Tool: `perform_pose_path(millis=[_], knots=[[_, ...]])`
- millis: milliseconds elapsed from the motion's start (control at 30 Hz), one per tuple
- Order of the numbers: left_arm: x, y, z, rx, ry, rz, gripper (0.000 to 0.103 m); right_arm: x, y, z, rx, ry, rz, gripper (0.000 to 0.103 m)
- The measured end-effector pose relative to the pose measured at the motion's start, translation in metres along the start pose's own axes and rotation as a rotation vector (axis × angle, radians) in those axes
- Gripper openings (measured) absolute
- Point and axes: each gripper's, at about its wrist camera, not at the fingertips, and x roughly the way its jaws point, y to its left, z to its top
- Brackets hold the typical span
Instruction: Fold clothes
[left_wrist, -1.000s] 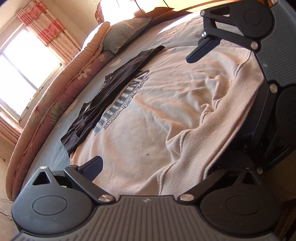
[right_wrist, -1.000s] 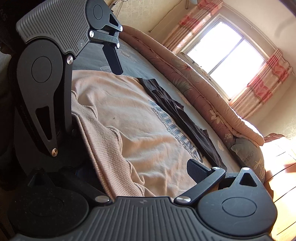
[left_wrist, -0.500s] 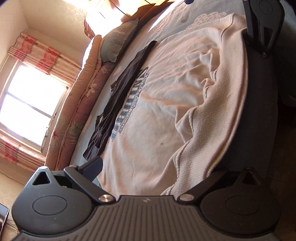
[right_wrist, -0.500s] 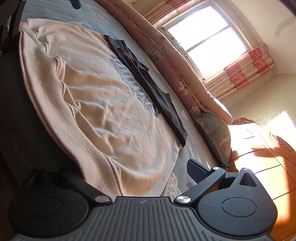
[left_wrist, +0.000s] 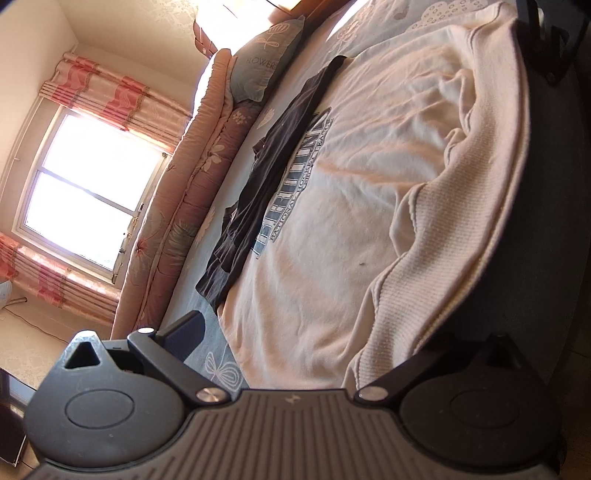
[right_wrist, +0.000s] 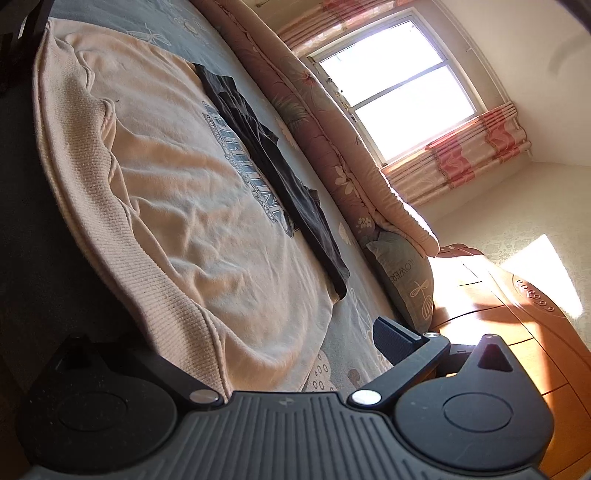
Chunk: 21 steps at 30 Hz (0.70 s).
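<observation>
Your left claw spread at the cream sweatshirt's ribbed hem, your right claw likewise spread, dark garment beside it on the bed.

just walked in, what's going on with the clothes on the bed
A person holds a gripper in each hand at the near edge of a cream sweatshirt spread on the bed. The left gripper and right gripper both stand open at its ribbed hem. A dark garment lies along its far side.

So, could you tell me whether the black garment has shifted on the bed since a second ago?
No. The black garment still lies along the sweatshirt's lettering, one end pointing toward the pillow, as before.
</observation>
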Motion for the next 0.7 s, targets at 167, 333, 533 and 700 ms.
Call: perform_pose_path(millis=[167, 333, 533, 700], knots=[[-0.004, 0.007, -0.001, -0.037, 0.002, 0.026, 0.102, -0.004, -0.001, 0.002, 0.002, -0.013, -0.102, 0.103], [0.0, 0.015, 0.001, -0.053, -0.005, 0.045, 0.102, -0.001, -0.009, 0.007, 0.01, -0.017, -0.142, 0.103], [0.007, 0.027, 0.005, -0.063, -0.012, 0.069, 0.102, 0.005, -0.018, 0.015, 0.021, -0.024, -0.177, 0.103], [0.016, 0.037, 0.009, -0.061, -0.024, 0.085, 0.102, 0.012, -0.025, 0.021, 0.028, -0.026, -0.189, 0.103]])
